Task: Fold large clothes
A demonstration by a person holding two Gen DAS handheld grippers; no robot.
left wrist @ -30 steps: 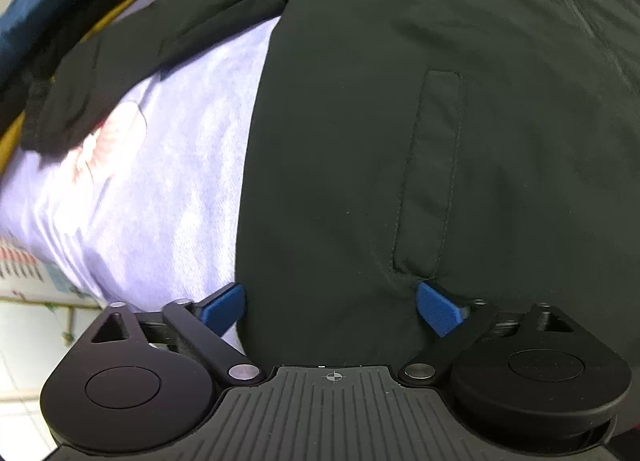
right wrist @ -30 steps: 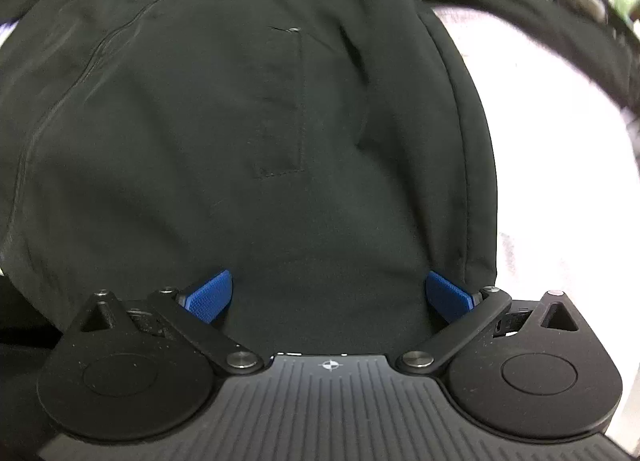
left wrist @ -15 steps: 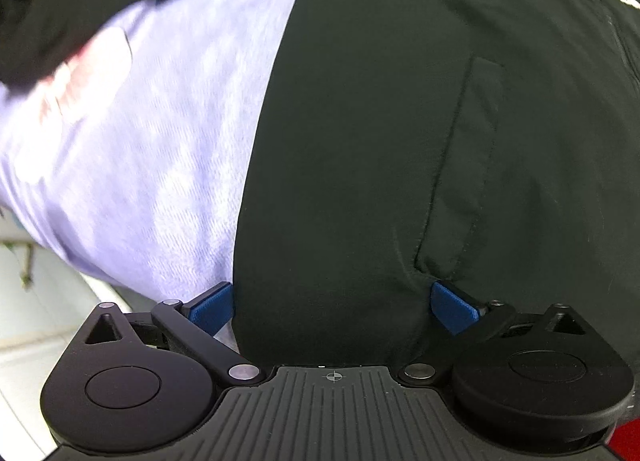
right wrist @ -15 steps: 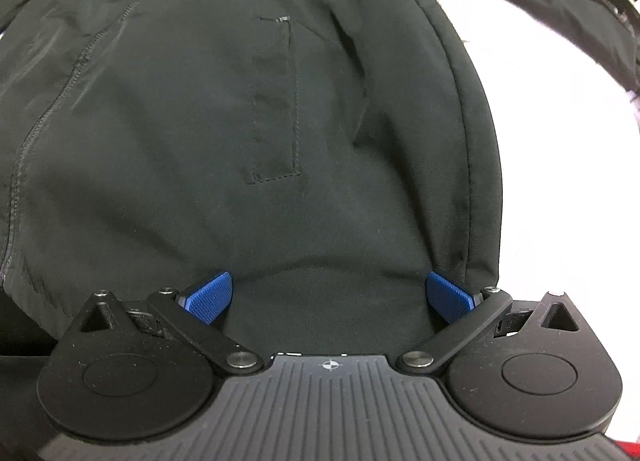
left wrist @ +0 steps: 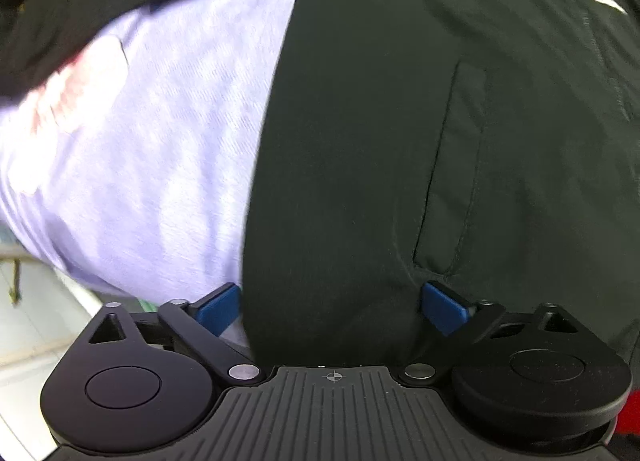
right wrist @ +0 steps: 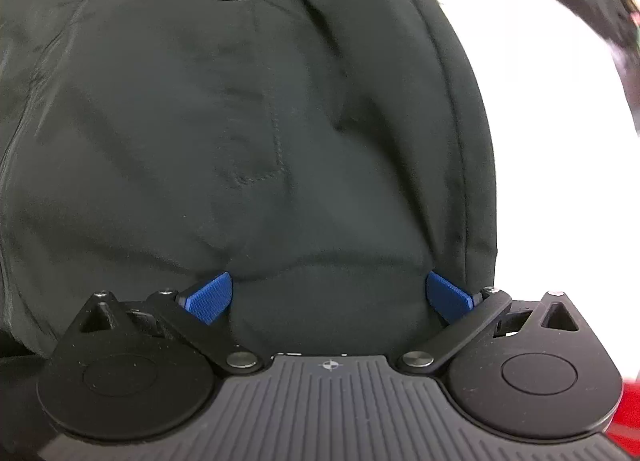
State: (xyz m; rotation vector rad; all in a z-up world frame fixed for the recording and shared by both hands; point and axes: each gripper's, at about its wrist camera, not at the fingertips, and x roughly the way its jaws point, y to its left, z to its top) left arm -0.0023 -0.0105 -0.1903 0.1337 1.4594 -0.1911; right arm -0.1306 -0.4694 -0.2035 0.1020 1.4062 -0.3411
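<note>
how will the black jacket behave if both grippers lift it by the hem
Probably floppy: the black jacket already creases and bunches near the right gripper. Its smooth cloth may slip from the blue pads. It likely drags across the lavender sheet.

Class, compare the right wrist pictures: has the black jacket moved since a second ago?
Yes. The black jacket has come closer to the right claw: its stitched pocket sits lower in view and the fabric bunches more.
</note>
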